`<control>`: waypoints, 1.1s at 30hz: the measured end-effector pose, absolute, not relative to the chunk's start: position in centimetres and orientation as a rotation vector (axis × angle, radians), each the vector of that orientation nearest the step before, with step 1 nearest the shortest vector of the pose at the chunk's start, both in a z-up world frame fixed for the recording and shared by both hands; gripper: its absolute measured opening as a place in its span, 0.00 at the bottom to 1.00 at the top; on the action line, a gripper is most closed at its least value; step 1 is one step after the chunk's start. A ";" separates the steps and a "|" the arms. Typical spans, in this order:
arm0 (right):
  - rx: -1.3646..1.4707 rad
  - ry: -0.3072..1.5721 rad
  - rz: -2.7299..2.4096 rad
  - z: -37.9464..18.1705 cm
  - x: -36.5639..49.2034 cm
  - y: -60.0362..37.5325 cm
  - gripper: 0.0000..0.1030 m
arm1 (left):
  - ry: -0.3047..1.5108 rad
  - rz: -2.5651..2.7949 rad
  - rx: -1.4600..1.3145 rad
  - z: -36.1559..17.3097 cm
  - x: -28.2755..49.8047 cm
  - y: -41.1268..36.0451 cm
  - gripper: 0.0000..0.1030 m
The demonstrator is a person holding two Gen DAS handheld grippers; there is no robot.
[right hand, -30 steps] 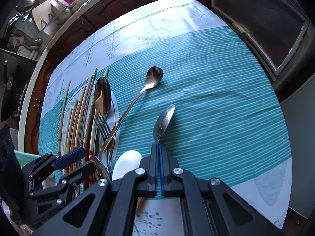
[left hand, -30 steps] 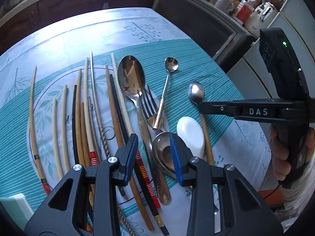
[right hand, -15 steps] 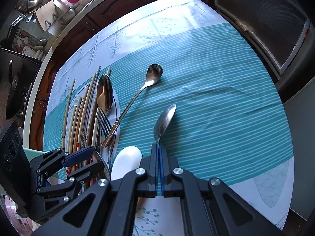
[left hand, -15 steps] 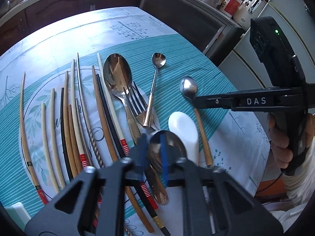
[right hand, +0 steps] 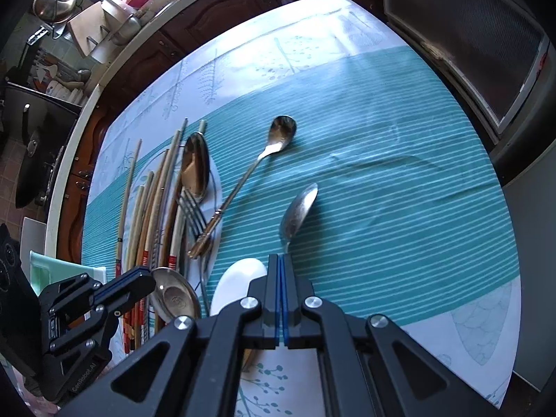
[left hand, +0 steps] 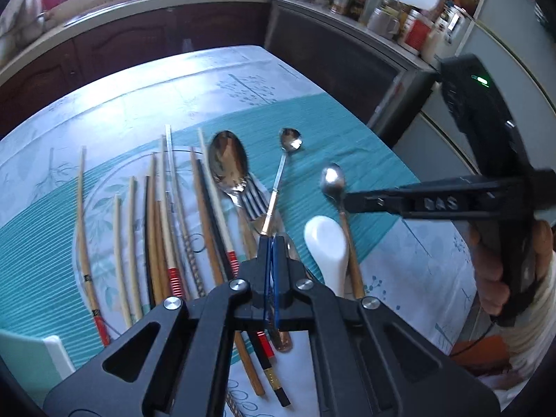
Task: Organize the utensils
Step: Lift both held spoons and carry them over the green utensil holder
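My left gripper (left hand: pixel 272 243) is shut on the rim of a round steel spoon (right hand: pixel 173 299), which hangs tilted at its tip in the right wrist view; in the left wrist view the spoon is mostly hidden behind the fingers. My right gripper (right hand: pixel 281 260) is shut on the neck of a small brown-handled spoon (right hand: pixel 299 208) that lies on the teal cloth. A white ceramic spoon (left hand: pixel 326 243) lies between the two grippers. Several chopsticks (left hand: pixel 156 226), a large spoon (left hand: pixel 229 160), a fork (left hand: pixel 253 198) and a long teaspoon (left hand: pixel 290 139) lie in a row.
The striped teal tablecloth (right hand: pixel 382 173) has bare room to the right of the spoons. A pale green and white container (left hand: pixel 21 354) sits at the near left corner. Dark cabinets and a counter with jars ring the table. A hand (left hand: pixel 493 278) holds the right gripper.
My left gripper's jaws closed on the round steel spoon's bowl, then rose a little with it. The right gripper stayed shut on the small spoon, unmoved.
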State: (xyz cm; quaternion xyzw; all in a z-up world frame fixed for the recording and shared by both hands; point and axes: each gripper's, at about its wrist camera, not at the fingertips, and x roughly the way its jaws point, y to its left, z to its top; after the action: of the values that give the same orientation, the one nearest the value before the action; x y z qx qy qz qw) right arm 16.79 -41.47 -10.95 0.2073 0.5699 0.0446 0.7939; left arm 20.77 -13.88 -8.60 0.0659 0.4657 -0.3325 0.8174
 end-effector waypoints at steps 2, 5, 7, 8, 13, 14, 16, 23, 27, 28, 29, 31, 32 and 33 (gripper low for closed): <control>0.431 1.209 0.110 -10.4 16.5 -41.2 0.00 | 0.978 -0.674 0.129 -8.1 20.6 -13.5 0.00; 0.400 1.171 0.137 -9.2 16.0 -40.4 0.00 | 0.935 -0.624 0.125 -6.9 20.0 -12.8 0.00; 0.379 1.148 0.143 -8.5 15.7 -40.2 0.00 | 0.922 -0.611 0.110 -6.1 19.8 -12.3 0.00; 0.371 1.138 0.151 -8.1 15.6 -40.1 0.00 | 0.917 -0.605 0.104 -5.7 19.7 -12.1 0.00; 0.431 1.141 0.122 -7.8 15.8 -41.7 0.01 | 0.869 -0.567 0.108 -3.4 19.0 -11.2 0.00; 0.443 1.147 0.100 -8.0 15.9 -42.1 0.03 | 0.859 -0.563 0.108 -2.9 18.8 -11.0 0.00; 0.461 1.161 0.067 -8.4 16.3 -42.7 0.12 | 0.845 -0.559 0.103 -2.0 18.6 -10.6 0.00; 0.490 1.202 0.030 -10.0 17.5 -42.6 0.28 | 0.834 -0.540 0.092 -0.7 18.2 -10.0 0.00; 0.504 1.212 0.020 -11.1 18.4 -42.5 0.28 | 0.818 -0.526 0.097 -0.1 17.8 -9.7 0.00; 0.504 1.214 0.019 -11.4 18.5 -42.5 0.28 | 0.809 -0.522 0.099 0.1 17.7 -9.6 0.00; 0.505 1.217 0.020 -11.6 18.8 -42.4 0.28 | 0.800 -0.515 0.102 0.4 17.6 -9.5 0.00; 0.497 1.207 0.018 -11.5 18.9 -42.4 0.22 | 0.782 -0.500 0.106 1.1 17.4 -9.1 0.00; 0.502 1.210 0.024 -11.6 19.0 -42.4 0.09 | 0.768 -0.488 0.111 1.5 17.2 -8.8 0.00; 0.507 1.216 0.032 -11.8 19.1 -42.4 0.06 | 0.753 -0.472 0.118 1.9 17.0 -8.5 0.00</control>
State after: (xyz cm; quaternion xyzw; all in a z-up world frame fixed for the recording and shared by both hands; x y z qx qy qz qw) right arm 19.14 -42.36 -11.78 0.2357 0.5648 0.0148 0.7907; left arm 16.98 -8.53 1.94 0.0572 0.3639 -0.2281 0.9013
